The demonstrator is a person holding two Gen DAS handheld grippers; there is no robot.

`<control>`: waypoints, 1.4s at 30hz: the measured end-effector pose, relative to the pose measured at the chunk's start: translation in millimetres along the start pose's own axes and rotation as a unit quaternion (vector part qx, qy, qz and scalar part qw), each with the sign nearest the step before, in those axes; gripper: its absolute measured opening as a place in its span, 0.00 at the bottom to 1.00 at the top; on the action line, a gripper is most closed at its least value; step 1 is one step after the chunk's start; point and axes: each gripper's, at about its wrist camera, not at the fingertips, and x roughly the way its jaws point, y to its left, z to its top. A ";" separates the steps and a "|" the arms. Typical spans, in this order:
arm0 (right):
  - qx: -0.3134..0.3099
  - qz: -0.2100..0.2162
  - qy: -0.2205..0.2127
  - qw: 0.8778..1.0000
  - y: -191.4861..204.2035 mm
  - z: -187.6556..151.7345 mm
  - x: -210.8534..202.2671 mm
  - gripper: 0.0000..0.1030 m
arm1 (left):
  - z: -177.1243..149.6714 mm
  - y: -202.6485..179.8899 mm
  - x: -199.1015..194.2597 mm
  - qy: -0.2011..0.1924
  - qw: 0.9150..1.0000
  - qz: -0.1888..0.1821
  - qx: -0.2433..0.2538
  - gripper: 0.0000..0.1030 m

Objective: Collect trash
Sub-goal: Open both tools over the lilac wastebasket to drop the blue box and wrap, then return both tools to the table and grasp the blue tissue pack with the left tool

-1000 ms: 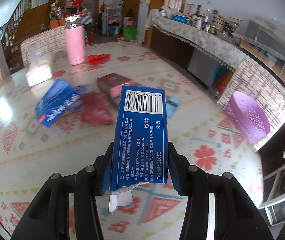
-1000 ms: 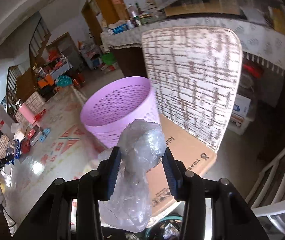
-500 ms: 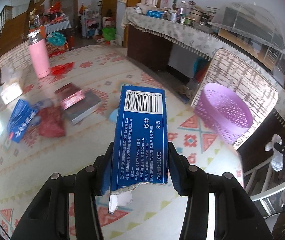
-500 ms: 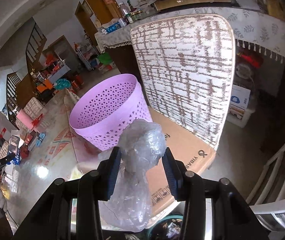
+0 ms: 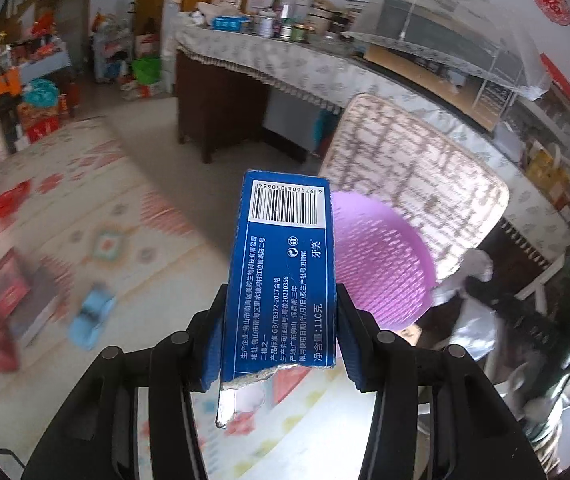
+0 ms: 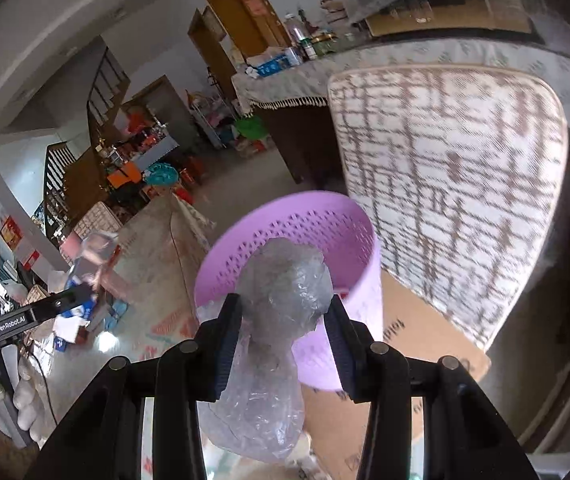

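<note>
My left gripper (image 5: 279, 332) is shut on a blue toothpaste box (image 5: 283, 264) with a torn lower end, held upright in the air. Behind it stands a purple perforated basket (image 5: 381, 264) on a chair seat. My right gripper (image 6: 283, 332) is shut on a crumpled clear plastic bag (image 6: 281, 312), just before the same purple basket (image 6: 325, 240). The right gripper with the bag also shows in the left wrist view (image 5: 481, 292), to the right of the basket.
A chair with a white and brown woven backrest (image 6: 453, 184) stands behind the basket. A cardboard sheet (image 6: 413, 340) covers the seat. Loose boxes and wrappers (image 5: 13, 312) lie on the patterned table at the left. A covered counter (image 5: 285, 68) runs behind.
Both grippers have moved closer to the purple basket with their loads. The left view has swung right, away from the trash on the table.
</note>
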 end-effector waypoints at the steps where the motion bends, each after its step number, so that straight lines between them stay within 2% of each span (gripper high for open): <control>1: 0.000 -0.001 -0.001 1.000 0.4 3.8 4.1 0.46 | 4.9 -6.1 4.7 0.002 1.000 -0.007 0.004 0.46; 6: -0.001 -0.013 -0.002 1.000 -1.5 22.5 24.7 0.46 | 28.4 -39.6 35.0 0.015 0.999 -0.033 0.031 0.46; 9: -0.006 -0.025 -0.003 1.000 -5.5 32.4 37.8 0.47 | 36.7 -53.6 50.1 0.017 0.998 -0.032 0.046 0.47; 10: -0.009 -0.026 -0.003 1.000 -7.3 35.4 42.0 0.47 | 39.2 -55.7 55.1 0.017 0.998 -0.032 0.046 0.55; 12: -0.005 -0.041 0.000 0.999 -12.6 38.7 49.8 0.56 | 39.9 -53.3 57.8 0.015 0.999 -0.030 0.036 0.68; 13: 0.002 -0.041 0.001 0.999 -15.7 39.2 51.0 0.65 | 39.5 -51.5 57.0 0.012 0.999 -0.027 0.033 0.70; 14: 0.008 -0.036 -0.001 0.999 -17.5 39.0 50.4 0.70 | 37.4 -49.4 55.3 0.012 0.999 -0.024 0.032 0.70; 20: 0.010 -0.025 -0.001 1.000 -15.4 32.5 44.9 0.72 | 20.6 -34.4 38.1 0.010 0.999 0.013 0.031 0.78; 25: 0.004 -0.005 0.011 1.000 0.4 20.0 42.7 0.74 | -3.4 -11.9 20.2 0.016 0.999 0.039 0.011 0.78; 30: -0.005 0.011 0.021 1.000 23.9 6.1 40.4 0.76 | -29.8 18.5 -2.7 0.022 0.998 0.046 -0.025 0.78; 36: -0.026 0.027 0.042 0.998 62.0 -15.5 43.3 0.78 | -64.4 63.1 -39.7 0.014 0.994 0.093 -0.051 0.78; 39: -0.041 0.033 0.054 0.997 84.0 -27.0 46.6 0.79 | -82.8 99.2 -62.1 0.009 0.990 0.123 -0.075 0.78; 42: -0.054 0.041 0.067 0.995 104.4 -37.4 52.3 0.79 | -102.0 145.8 -88.2 -0.003 0.979 0.167 -0.114 0.78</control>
